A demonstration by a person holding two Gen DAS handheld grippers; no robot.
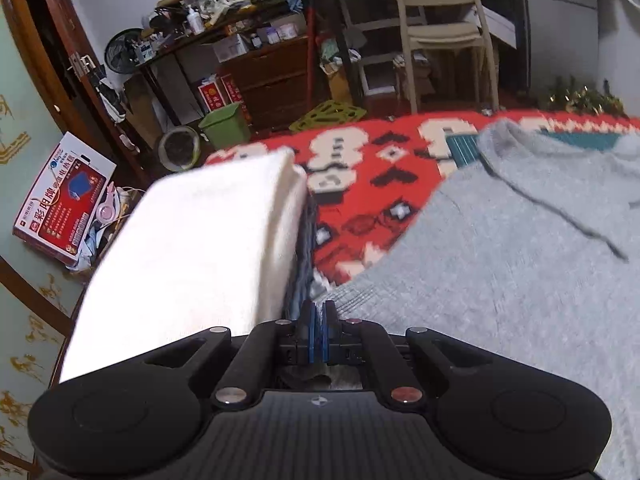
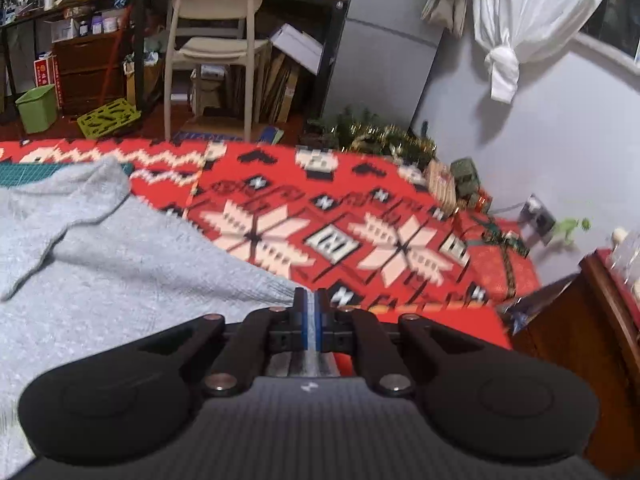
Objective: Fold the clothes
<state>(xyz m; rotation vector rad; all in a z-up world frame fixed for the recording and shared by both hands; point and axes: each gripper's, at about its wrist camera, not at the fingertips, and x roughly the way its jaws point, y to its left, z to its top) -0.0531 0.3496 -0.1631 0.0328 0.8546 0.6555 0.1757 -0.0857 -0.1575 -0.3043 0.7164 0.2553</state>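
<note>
Left wrist view: left gripper [image 1: 319, 309] and right gripper [image 2: 311, 298] each clamped on grey sweater [image 1: 500, 248] hem, over red blanket [image 2: 340, 216].

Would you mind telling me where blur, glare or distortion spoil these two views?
Left wrist view: the white folded cloth is overexposed and motion-smeared, and the red blanket pattern is blurred; the door frame bows from the fisheye. Right wrist view: the blanket's far edge and the greenery are smeared; the right claw stays sharp.
</note>
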